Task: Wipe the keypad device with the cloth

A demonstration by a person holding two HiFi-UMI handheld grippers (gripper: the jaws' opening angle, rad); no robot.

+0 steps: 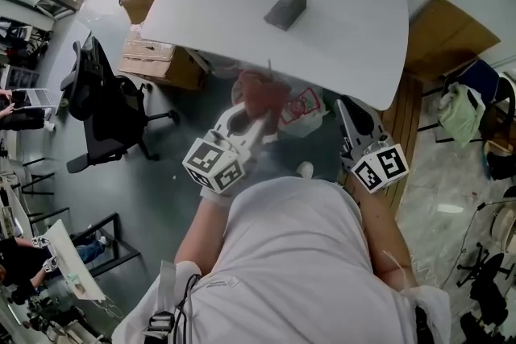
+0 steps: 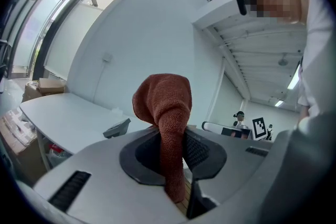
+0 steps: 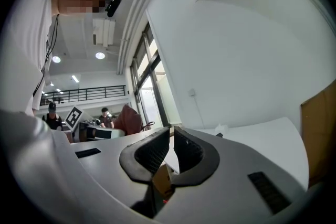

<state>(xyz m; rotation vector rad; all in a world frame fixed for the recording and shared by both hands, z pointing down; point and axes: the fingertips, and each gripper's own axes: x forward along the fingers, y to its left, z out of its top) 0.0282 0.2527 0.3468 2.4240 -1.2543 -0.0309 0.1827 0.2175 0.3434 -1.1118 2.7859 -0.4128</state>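
The grey keypad device lies on the white table, towards its far side. Both grippers are held up in front of the table's near edge, off the surface. My left gripper is shut on a reddish-brown cloth, which bunches above the jaws. In the left gripper view the cloth is pinched in the left gripper, and the keypad device shows well beyond it on the table. My right gripper is shut and holds nothing. From the right gripper view the cloth appears off to the left.
Cardboard boxes are stacked under the table's left end, with a black office chair beside them. A red and white plastic bag lies on the floor below the grippers. A brown board leans at the table's right.
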